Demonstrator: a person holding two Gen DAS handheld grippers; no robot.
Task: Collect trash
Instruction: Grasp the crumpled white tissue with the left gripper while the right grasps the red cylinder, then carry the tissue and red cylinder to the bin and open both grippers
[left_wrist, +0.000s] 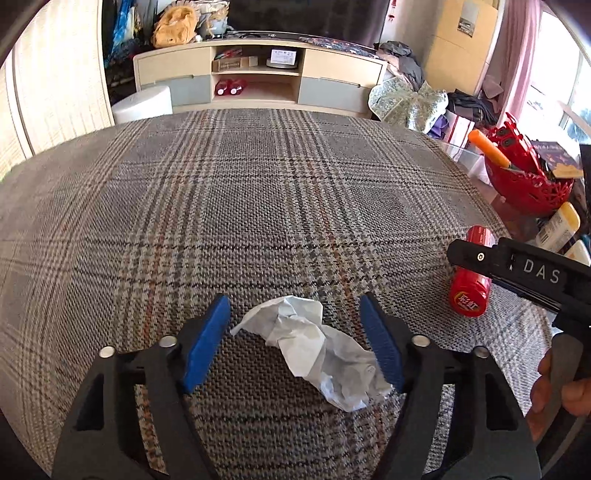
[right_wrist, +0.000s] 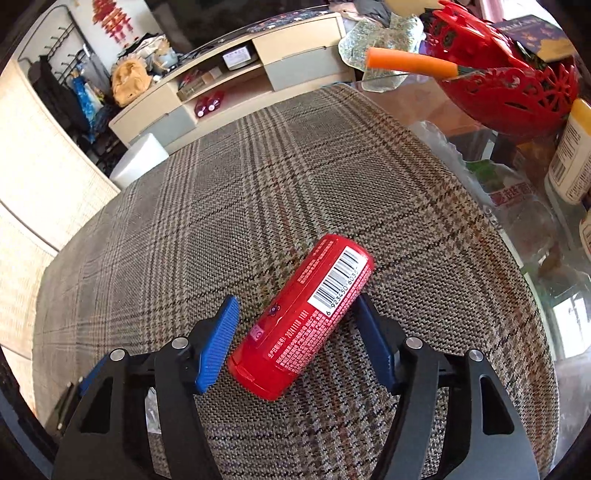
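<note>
Crumpled paper (left_wrist: 314, 347) lies nearest, on the plaid cloth (left_wrist: 258, 206) right between the spread blue pads of my left gripper (left_wrist: 295, 343); its near-right end looks to be touching, or almost touching, the right pad (left_wrist: 382, 347), and the left pad stands clear of it. I judge it feather-light and soft: it will crush and give under the squeeze, with no risk of slipping or breaking. I would close across its bulky middle, not the thin tail at the far left, which might just pull loose.

A little farther right, the red canister (right_wrist: 301, 317) lies on its side, slanting between the open pads of my right gripper (right_wrist: 295, 339). Its barcode end leans over the right pad, and I cannot tell whether they touch. It looks stiff, smooth and glossy, likely light if it is empty, and being round it may roll or squirt out of the pads. I would take it across the mid-body, square to its length.

Beyond, at the far right, a red openwork basket (right_wrist: 517, 92) sits on the glass tabletop (right_wrist: 436, 110).
</note>
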